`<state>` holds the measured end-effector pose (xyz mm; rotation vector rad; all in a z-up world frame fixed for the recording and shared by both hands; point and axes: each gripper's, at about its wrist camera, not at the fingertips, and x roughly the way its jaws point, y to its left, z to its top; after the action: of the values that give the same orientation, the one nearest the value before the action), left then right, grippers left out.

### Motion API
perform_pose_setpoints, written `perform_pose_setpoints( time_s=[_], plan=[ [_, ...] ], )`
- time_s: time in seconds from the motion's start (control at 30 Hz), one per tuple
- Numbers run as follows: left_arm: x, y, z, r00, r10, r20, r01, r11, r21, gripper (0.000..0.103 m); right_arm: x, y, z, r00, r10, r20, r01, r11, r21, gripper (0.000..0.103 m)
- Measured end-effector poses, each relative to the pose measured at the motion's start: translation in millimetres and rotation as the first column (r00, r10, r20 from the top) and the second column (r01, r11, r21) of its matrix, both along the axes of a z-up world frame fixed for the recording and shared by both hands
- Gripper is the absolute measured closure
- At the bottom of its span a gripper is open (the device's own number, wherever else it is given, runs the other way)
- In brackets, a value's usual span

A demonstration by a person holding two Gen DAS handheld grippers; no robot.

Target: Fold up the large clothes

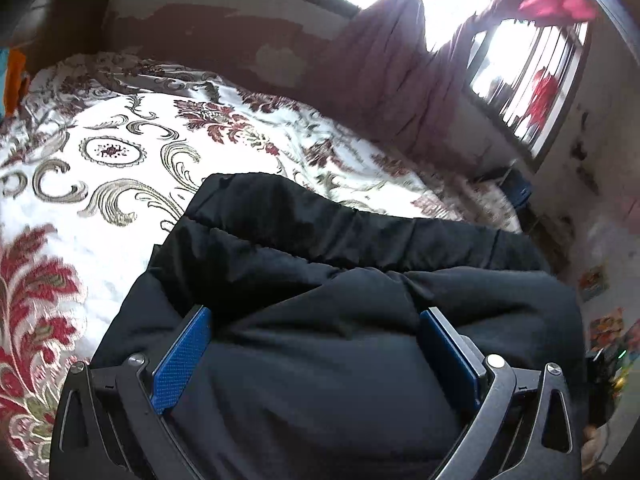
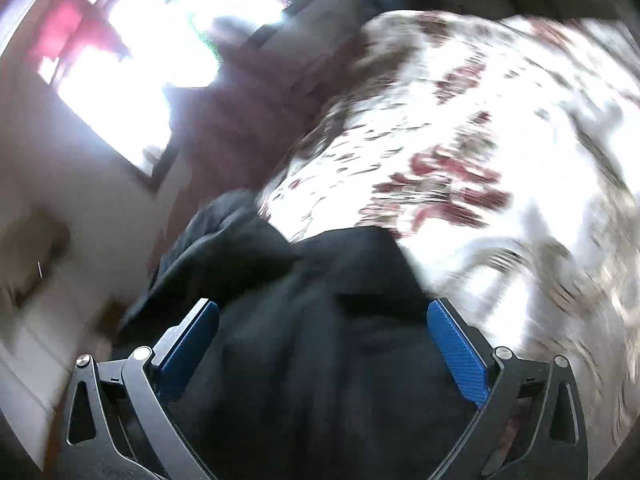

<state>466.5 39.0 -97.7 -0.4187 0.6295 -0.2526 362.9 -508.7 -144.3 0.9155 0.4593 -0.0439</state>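
Observation:
A large black garment [image 1: 320, 264] lies bunched on a bed with a white, red and gold floral bedspread [image 1: 120, 152]. In the left wrist view my left gripper [image 1: 316, 316] stands open, its blue-padded fingers [image 1: 182, 360] spread wide over the cloth, which fills the gap between them. In the right wrist view, which is blurred by motion, my right gripper [image 2: 324, 308] is also open above the same black garment [image 2: 312, 340], with cloth between its wide-set blue pads [image 2: 460, 348]. Neither pair of pads presses on the fabric.
A dark maroon curtain [image 1: 400, 80] hangs by bright barred windows [image 1: 528, 80] beyond the bed. A dark headboard or wall band [image 1: 200, 40] runs behind the bedspread. The bedspread [image 2: 480, 140] stretches to the right of the garment.

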Motion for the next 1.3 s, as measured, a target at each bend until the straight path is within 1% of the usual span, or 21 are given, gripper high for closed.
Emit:
perform_pose_setpoints(
  time_s=[0.07, 0.1, 0.17, 0.23, 0.33, 0.4, 0.5, 0.6, 0.63, 0.67, 0.7, 0.73, 0.77, 0.83, 0.9, 0.93, 0.97, 1.03, 1.13, 1.23, 1.3],
  plan=[
    [-2, 4, 0, 1.0, -0.005, 0.004, 0.005, 0.999, -0.032, 0.0, -14, -12, -14, 0.999, -0.053, -0.009, 0.053, 0.996, 0.076, 0.001],
    [-2, 5, 1, 1.0, -0.005, -0.001, 0.005, 0.999, -0.037, 0.0, -19, -16, -19, 0.998, -0.062, -0.001, 0.062, 0.993, 0.102, 0.002],
    [-4, 6, 5, 1.0, 0.001, -0.015, -0.001, 0.999, -0.034, 0.0, -26, -19, -26, 0.998, -0.066, 0.002, 0.066, 0.99, 0.123, 0.001],
    [-10, 12, 11, 1.0, 0.012, -0.026, -0.013, 0.999, -0.036, 0.0, -26, -18, -30, 0.999, -0.033, 0.013, 0.032, 0.992, 0.122, 0.001],
    [-27, 27, 15, 0.999, 0.019, -0.033, -0.021, 0.997, -0.069, 0.0, -26, -15, -34, 1.0, 0.015, 0.014, -0.017, 0.994, 0.107, 0.001],
    [-37, 36, 17, 0.999, 0.026, -0.047, -0.028, 0.998, -0.056, 0.0, -25, -16, -36, 0.999, 0.044, 0.022, -0.046, 0.991, 0.124, 0.001],
    [-50, 54, 18, 0.996, 0.035, -0.082, -0.037, 0.999, -0.018, 0.0, -27, -18, -39, 0.996, 0.072, 0.046, -0.079, 0.985, 0.153, 0.001],
    [-55, 79, 10, 0.989, 0.033, -0.141, -0.037, 0.999, -0.027, 0.0, -29, -20, -41, 0.992, 0.094, 0.084, -0.107, 0.98, 0.166, 0.001],
    [-55, 86, 4, 0.985, 0.018, -0.171, -0.025, 0.999, -0.043, 0.0, -30, -20, -42, 0.991, 0.095, 0.091, -0.109, 0.98, 0.169, 0.001],
    [-53, 93, -4, 0.979, -0.021, -0.203, 0.005, 0.997, -0.078, 0.0, -30, -20, -42, 0.99, 0.097, 0.099, -0.112, 0.979, 0.168, 0.001],
    [-55, 96, -6, 0.979, -0.046, -0.197, 0.029, 0.996, -0.089, 0.001, -30, -19, -43, 0.989, 0.101, 0.106, -0.118, 0.979, 0.166, 0.001],
    [-57, 96, -6, 0.981, -0.068, -0.183, 0.053, 0.995, -0.085, 0.0, -30, -19, -43, 0.988, 0.107, 0.113, -0.125, 0.978, 0.166, 0.001],
    [-58, 93, -5, 0.978, -0.098, -0.183, 0.088, 0.994, -0.064, 0.0, -31, -20, -43, 0.985, 0.118, 0.123, -0.138, 0.976, 0.17, 0.001],
    [-57, 83, -7, 0.968, -0.155, -0.195, 0.151, 0.988, -0.034, 0.0, -33, -22, -42, 0.976, 0.157, 0.152, -0.183, 0.967, 0.178, 0.001],
    [-55, 69, -10, 0.949, -0.23, -0.216, 0.236, 0.972, 0.004, 0.0, -30, -20, -37, 0.951, 0.249, 0.185, -0.28, 0.945, 0.166, 0.001],
    [-54, 65, -10, 0.94, -0.256, -0.225, 0.266, 0.964, 0.015, 0.0, -27, -20, -33, 0.932, 0.305, 0.196, -0.337, 0.928, 0.161, 0.001],
    [-51, 61, -12, 0.929, -0.284, -0.236, 0.295, 0.955, 0.012, 0.0, -23, -19, -28, 0.912, 0.358, 0.201, -0.39, 0.908, 0.152, 0.001],
    [-44, 62, -13, 0.912, -0.319, -0.257, 0.325, 0.945, -0.017, 0.0, -12, -19, -20, 0.875, 0.442, 0.2, -0.473, 0.868, 0.151, 0.001],
    [-30, 65, -17, 0.887, -0.355, -0.296, 0.348, 0.934, -0.078, 0.0, 12, -18, -12, 0.817, 0.561, 0.13, -0.576, 0.801, 0.162, 0.001],
    [-17, 61, -21, 0.863, -0.38, -0.334, 0.364, 0.925, -0.11, 0.0, 26, -10, -9, 0.777, 0.629, 0.034, -0.627, 0.767, 0.135, 0.001],
    [-12, 57, -21, 0.855, -0.388, -0.344, 0.373, 0.921, -0.111, 0.0, 34, 1, -8, 0.753, 0.657, -0.044, -0.652, 0.753, 0.09, 0.001]
  ],
)
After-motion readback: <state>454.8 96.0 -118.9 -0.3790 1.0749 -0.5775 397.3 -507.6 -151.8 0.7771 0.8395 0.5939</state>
